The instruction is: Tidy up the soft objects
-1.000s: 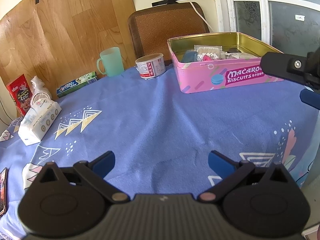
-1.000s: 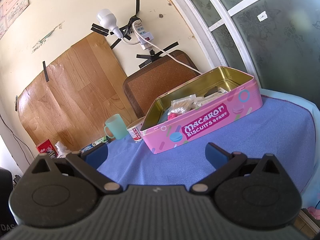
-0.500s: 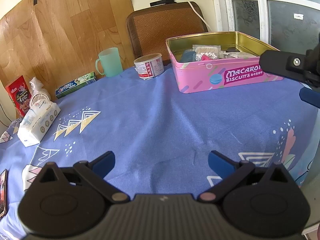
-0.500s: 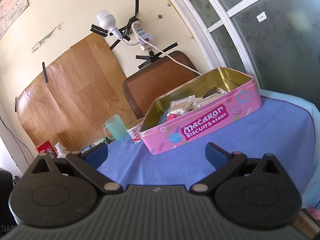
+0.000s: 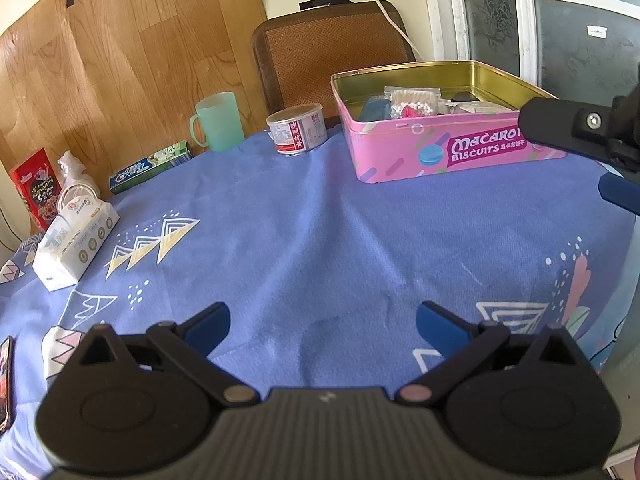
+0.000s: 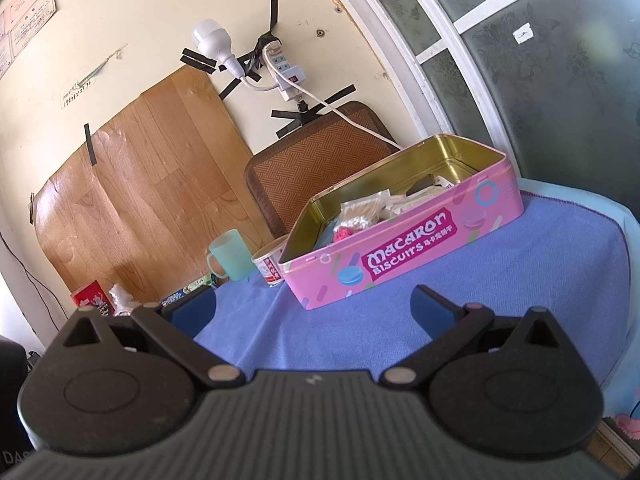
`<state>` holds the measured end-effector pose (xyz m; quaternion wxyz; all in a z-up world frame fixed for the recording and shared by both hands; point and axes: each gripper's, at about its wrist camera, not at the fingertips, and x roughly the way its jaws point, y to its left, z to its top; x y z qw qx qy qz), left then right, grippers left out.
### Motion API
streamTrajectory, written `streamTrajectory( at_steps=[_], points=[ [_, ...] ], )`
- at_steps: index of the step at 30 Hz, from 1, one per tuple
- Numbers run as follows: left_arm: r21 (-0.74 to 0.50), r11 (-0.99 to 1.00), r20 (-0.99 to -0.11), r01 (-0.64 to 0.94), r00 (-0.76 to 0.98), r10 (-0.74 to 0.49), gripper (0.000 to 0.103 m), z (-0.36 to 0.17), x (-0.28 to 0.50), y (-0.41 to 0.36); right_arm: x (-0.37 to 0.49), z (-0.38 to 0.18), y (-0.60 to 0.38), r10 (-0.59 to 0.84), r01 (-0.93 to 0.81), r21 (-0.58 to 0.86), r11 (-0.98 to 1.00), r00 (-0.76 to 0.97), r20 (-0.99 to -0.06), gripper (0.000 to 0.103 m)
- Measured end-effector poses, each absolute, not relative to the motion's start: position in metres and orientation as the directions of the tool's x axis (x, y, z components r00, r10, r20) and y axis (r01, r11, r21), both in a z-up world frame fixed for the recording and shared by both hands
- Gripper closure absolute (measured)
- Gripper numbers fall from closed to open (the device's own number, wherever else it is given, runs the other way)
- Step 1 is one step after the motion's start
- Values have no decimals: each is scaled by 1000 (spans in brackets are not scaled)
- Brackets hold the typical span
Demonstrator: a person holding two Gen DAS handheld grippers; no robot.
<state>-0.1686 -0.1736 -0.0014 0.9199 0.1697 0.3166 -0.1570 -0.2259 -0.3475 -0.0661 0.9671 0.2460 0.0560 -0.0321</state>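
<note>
My left jaws (image 5: 322, 322) are spread wide open and hold nothing; they hang over the bare middle of the desk with the blue patterned cloth (image 5: 304, 240). My right jaws (image 6: 314, 304) are wide open too and hold nothing. From the left view, one black arm of my right jaws pokes in at the right edge, in front of the far end of the pink metal biscuit tin (image 5: 440, 152). The tin has no lid on and sits at the far right of the desk. Inside it I see soft things: a clear bag of white cotton swabs (image 5: 414, 100), something small and red (image 6: 343, 234), and a blue thing (image 5: 374, 108). Just left of the tin is a small round can with a red label (image 5: 297, 130), and next to that a light green plastic cup (image 5: 218, 122). Farther left lie a long green toothpaste box (image 5: 150, 166), a white pack of tissues (image 5: 74, 246), and a red snack box (image 5: 36, 186) at the edge. A brown woven chair back (image 5: 332, 52) stands behind the desk.
</note>
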Motion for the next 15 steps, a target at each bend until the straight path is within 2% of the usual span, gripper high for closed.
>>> streamTrajectory(
  at_steps=[15],
  points=[
    [184, 888, -626, 422, 747, -225, 0, -1, -169, -169, -226, -66, -347, -37, 92, 471, 878, 992, -123, 0]
  ],
)
